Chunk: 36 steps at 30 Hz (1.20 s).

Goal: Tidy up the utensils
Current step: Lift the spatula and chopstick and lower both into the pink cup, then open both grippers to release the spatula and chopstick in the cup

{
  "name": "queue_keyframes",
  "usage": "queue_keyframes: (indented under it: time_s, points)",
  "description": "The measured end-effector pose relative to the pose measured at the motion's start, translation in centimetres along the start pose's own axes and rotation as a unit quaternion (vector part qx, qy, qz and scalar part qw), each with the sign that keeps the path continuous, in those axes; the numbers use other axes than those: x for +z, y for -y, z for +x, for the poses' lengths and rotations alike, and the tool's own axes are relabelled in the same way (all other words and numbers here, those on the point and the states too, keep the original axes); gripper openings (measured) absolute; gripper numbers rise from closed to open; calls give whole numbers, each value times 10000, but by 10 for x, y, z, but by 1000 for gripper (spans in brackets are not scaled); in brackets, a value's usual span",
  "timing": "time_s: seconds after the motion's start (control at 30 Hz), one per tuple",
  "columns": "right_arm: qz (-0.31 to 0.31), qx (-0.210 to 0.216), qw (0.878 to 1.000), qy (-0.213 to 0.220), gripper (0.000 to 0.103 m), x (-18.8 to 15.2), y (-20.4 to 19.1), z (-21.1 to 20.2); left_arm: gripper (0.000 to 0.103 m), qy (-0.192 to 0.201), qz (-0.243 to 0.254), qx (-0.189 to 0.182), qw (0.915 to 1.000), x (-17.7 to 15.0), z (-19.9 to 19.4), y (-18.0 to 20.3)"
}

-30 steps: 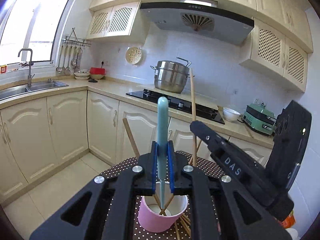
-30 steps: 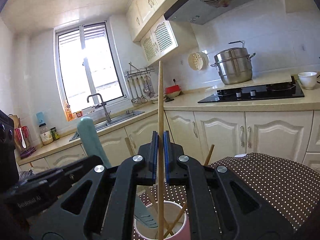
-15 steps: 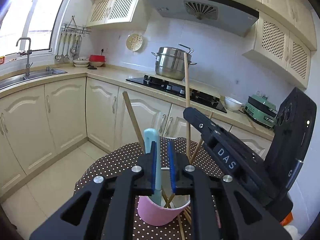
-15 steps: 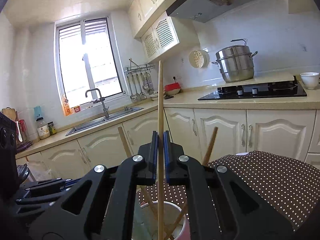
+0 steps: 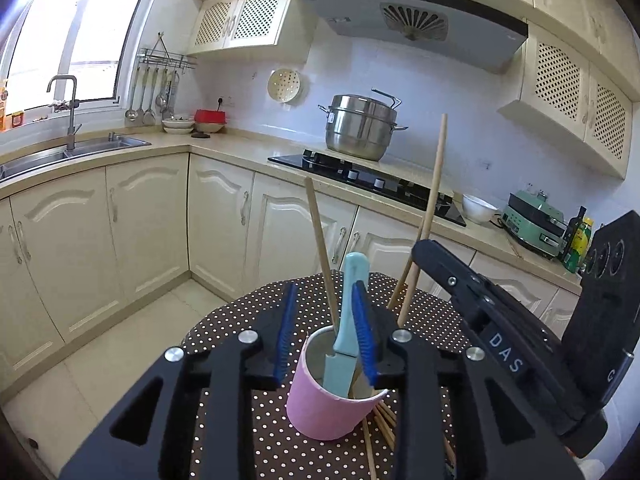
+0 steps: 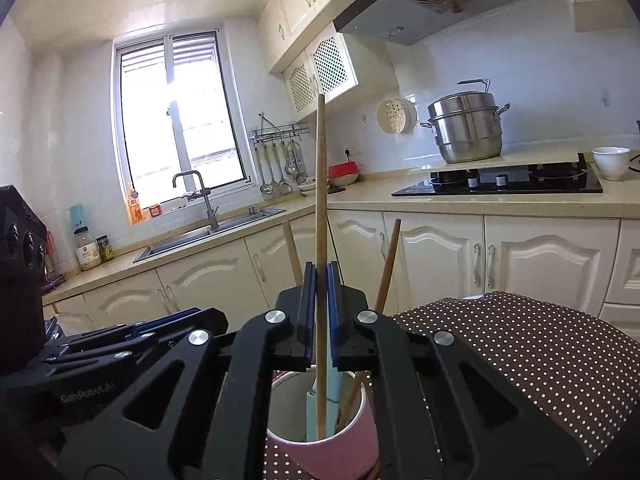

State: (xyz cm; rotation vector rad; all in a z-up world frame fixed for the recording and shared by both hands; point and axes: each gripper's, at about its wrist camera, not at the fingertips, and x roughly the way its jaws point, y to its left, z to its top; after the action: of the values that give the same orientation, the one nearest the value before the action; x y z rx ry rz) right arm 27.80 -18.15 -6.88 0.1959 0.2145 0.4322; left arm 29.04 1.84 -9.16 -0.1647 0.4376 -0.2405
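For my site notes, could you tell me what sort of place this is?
A home kitchen, most likely: a sink under the window, a steel pot by the black hob, and a range hood overhead.

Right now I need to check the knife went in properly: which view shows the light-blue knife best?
Left wrist: the light-blue knife stands in the pink cup, handle up, clearly visible. In the right wrist view, the right gripper and its chopstick mostly hide it.
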Motion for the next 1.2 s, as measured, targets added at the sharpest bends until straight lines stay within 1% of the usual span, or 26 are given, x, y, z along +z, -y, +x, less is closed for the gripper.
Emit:
queue_keyframes:
  time_s: [0.07, 0.2, 0.37, 0.43, 0.5, 0.63, 0.67, 0.73, 0.8, 1.03, 1.13, 1.2]
  points:
    - [-63, -43, 10000, -22, 6, -3, -2, -5, 31, 17, 26, 47, 10000, -2, -3, 1]
    - [-93, -68, 9998, -138, 7, -9, -4, -11, 40, 16, 31, 147, 9999, -5, -7, 2]
    - [-96, -62, 9995, -293, 7, -15, -7, -15, 43, 3, 73, 237, 9997, -6, -13, 6]
    - [-100, -54, 9994, -334, 7, -18, -8, -18, 50, 12, 94, 286, 9995, -8, -16, 7]
    - [-100, -28, 9991, -413, 7, -20, -10, -19, 52, 37, 113, 330, 9994, -9, -20, 7]
    - [-62, -45, 9988, -489, 8, -20, -11, -24, 54, 47, 122, 370, 9992, -9, -26, 8]
    - [-65, -51, 9988, -491, 13, -21, -12, -26, 54, 49, 125, 374, 9992, -9, -26, 8]
    - [-57, -108, 9989, -452, 33, -21, -14, -31, 55, 46, 128, 403, 9991, -10, -30, 9]
    - [-6, -127, 9991, -414, 43, -20, -13, -37, 55, 69, 92, 402, 9991, -10, -35, 7]
    - [-11, -234, 9992, -337, 49, -15, -13, -58, 55, 2, 110, 346, 9993, -13, -49, 11]
    - [13, -336, 9988, -343, 52, -12, -8, -68, 55, -139, 155, 298, 9993, -17, -50, 15]
    - [31, -437, 9982, -410, 54, -12, -2, -74, 55, -328, 179, 244, 9990, -21, -48, 18]
